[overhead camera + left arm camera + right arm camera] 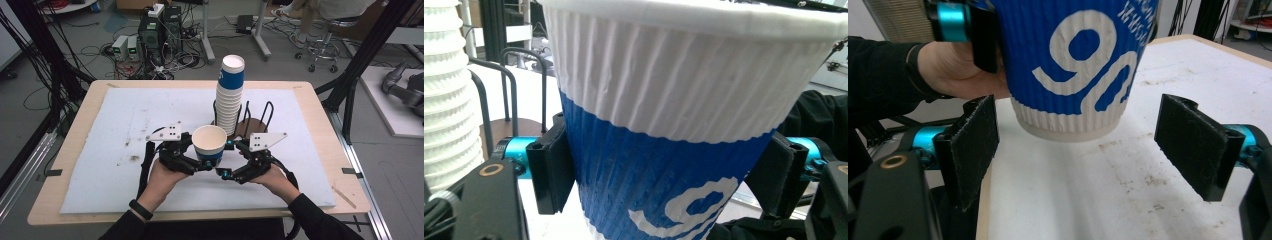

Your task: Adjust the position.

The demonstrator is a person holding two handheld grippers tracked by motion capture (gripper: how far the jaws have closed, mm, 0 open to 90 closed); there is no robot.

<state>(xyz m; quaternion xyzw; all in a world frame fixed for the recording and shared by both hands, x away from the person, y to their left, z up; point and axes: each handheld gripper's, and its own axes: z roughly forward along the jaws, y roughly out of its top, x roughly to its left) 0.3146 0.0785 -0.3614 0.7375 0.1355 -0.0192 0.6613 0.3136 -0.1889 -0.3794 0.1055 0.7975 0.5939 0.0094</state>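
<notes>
Black sleeves (320, 220) (black wristband (140, 209))

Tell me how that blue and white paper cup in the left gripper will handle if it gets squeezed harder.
The paper cup looks thin-walled and empty, so it is probably light and would likely dent under a firmer squeeze. Its ribbed sleeve should resist slipping against the left gripper pads. It tapers downward, so it could ride up.

Cup (664, 125) between the left hand-held gripper's (664, 185) pads: base cut off by the bottom edge, rim by the top edge. Print on it only partly in frame, unreadable. In the right gripper view, the cup's upper part runs out of frame above the right hand-held gripper (1093, 145). Stack (449, 100) to the left: top and bottom cropped.
</notes>
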